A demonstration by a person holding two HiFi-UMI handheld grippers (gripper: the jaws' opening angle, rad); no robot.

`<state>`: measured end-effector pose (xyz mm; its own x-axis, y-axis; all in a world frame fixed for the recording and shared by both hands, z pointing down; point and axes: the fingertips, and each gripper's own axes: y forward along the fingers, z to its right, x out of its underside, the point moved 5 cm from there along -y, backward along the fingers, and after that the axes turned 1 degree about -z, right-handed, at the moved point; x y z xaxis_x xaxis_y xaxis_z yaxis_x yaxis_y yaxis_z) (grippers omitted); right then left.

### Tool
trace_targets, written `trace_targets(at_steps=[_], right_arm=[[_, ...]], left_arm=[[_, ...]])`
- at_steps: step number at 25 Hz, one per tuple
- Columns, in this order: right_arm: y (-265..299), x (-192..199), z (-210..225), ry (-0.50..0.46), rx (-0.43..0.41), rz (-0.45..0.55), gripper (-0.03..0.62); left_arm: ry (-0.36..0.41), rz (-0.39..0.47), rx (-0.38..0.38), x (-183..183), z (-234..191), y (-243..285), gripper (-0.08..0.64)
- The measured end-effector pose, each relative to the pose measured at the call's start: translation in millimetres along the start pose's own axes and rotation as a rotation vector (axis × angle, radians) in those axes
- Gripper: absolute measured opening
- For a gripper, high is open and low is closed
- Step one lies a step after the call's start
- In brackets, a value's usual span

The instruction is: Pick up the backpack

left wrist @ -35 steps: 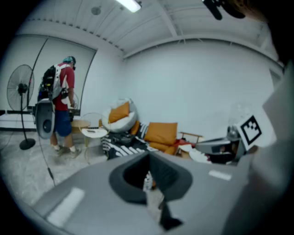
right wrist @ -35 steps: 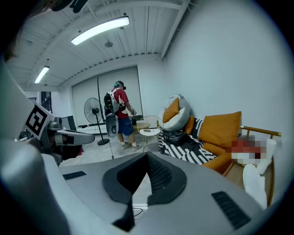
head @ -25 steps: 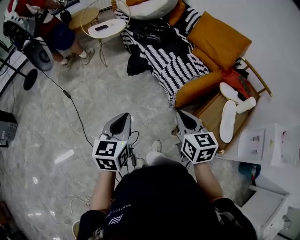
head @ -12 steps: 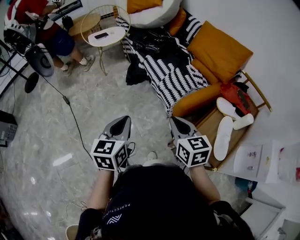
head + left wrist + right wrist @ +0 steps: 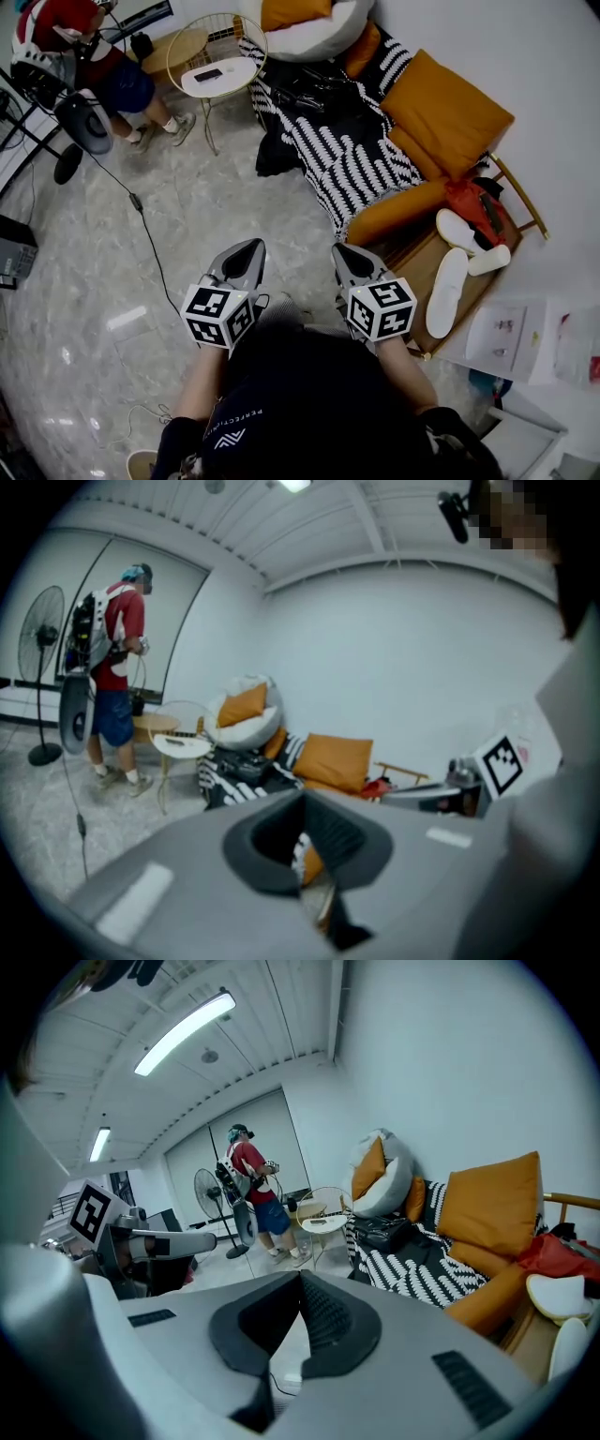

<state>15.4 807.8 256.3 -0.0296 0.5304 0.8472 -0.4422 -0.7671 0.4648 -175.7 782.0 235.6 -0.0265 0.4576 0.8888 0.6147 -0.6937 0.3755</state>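
Both hand-held grippers are closed and empty: left gripper and right gripper each have their jaws together with nothing between them. They are held side by side in front of the person and aimed at the sofa. This is likely the approach stage, with nothing within reach to grip.

The black soft backpack lies on the black-and-white striped blanket at the sofa's far end, just beside the round white wire-framed side table and well apart from both grippers.

Counts:
- two grippers
- two marker cubes, one per gripper
- one backpack
- one blanket
- one side table
- one black standing fan
- one other person in a red top
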Motion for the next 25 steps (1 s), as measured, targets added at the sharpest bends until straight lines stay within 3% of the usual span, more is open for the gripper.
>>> trace_targets(at_steps=[3, 11, 25], right_arm=[[7, -2, 0, -0.002, -0.011, -0.007, -0.003], [37, -17, 28, 0.005, 0.041, -0.016, -0.003], [171, -94, 70, 0.047, 0.104, -0.03, -0.003]], left_arm=[[0.033, -0.027, -0.007, -1, -6, 9, 0.008], [0.02, -0.032, 0.004, -15, -33, 63, 0.008], [0.031, -0.11, 0.066, -82, -145, 172, 0.009]])
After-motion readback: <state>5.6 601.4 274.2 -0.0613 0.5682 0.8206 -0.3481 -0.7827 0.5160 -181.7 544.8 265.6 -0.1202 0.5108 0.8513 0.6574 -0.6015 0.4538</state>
